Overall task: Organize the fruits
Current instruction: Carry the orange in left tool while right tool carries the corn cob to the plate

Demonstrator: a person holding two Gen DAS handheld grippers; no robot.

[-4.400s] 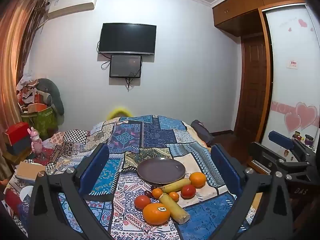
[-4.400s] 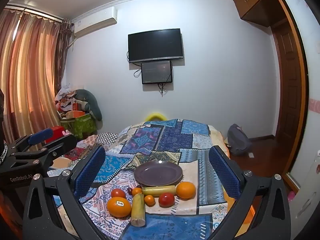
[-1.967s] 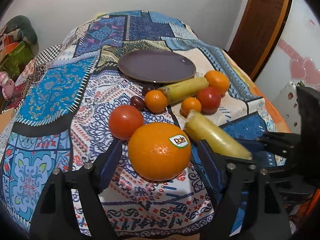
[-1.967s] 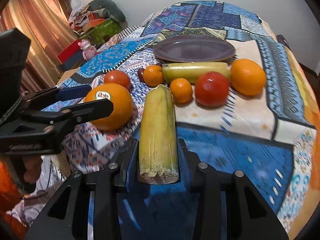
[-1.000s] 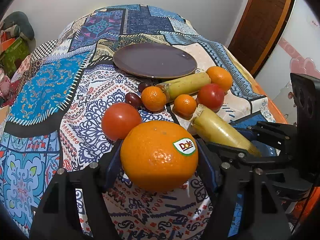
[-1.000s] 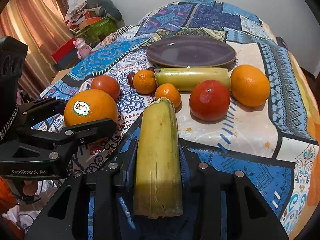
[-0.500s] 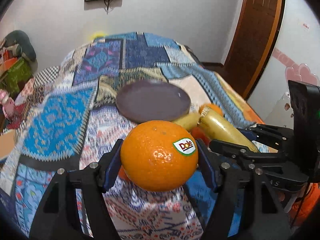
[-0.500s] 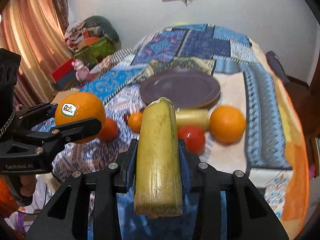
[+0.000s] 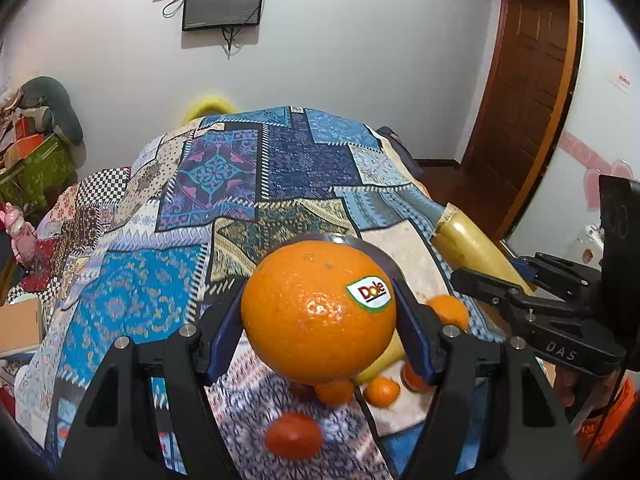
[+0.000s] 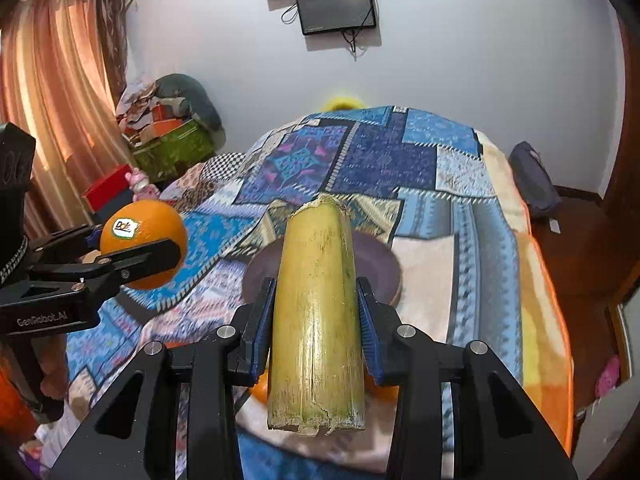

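1. Left wrist view: left gripper [image 9: 318, 320] clamps the stickered orange [image 9: 318, 312], clear of the quilt [image 9: 132, 300].
2. Right gripper [image 10: 316, 312] is clenched on a sugarcane piece [image 10: 316, 320], also aloft.
3. Plate [image 10: 380, 268] shows nothing on its visible part; no fruit judged placed.
4. Count on the quilt, partly hidden: one tomato [image 9: 293, 436], three small oranges; more cannot be told.

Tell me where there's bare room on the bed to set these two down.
The dark plate shows bare where visible. The quilt beyond it, toward the wall, is open, as is the blue stretch left of the plate. Crowded: the near strip below the big orange and cane piece, where small oranges and a tomato lie.
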